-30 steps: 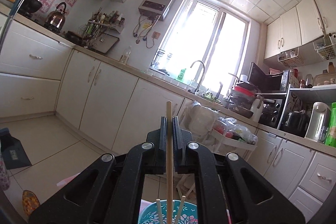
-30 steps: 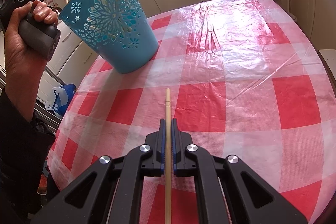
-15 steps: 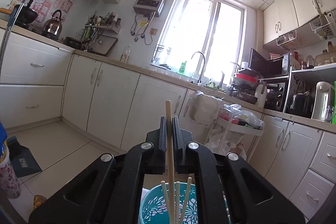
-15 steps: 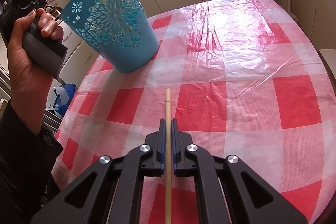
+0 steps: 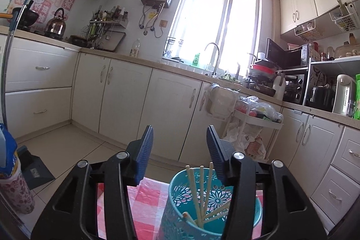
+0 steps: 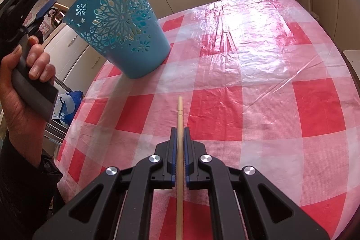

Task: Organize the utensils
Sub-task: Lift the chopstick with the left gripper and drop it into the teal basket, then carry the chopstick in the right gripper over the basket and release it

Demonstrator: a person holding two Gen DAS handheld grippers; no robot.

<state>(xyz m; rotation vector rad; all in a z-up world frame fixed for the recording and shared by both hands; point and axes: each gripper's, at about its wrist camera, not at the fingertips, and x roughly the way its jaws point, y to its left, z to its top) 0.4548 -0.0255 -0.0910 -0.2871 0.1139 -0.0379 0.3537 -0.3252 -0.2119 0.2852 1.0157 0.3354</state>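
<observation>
A: Where do things stand with the chopsticks?

B: The left gripper (image 5: 180,150) hangs above the blue cup (image 5: 175,213) with its jaws spread wide and nothing between them. Several chopsticks (image 5: 198,192) lean inside the cup, tips up.

A: And the cup itself?

B: It stands on the checked table (image 6: 258,82), near the far left edge. From the right wrist view it looks tilted, though that may be the lens.

A: The other side?

B: The right gripper (image 6: 179,150) is clamped on one chopstick (image 6: 180,118), which runs straight out along the fingers, low over the table's near middle. It is well apart from the cup.

A: So which step is this?

B: I judge the left side's drop into the cup to be finished, and the right chopstick is next to go in.

A: What does that call for?

B: Lift it, swing it toward the far left edge, and tip it upright over the rim before letting go. The left gripper should clear the opening first, or the two may knock together.
</observation>
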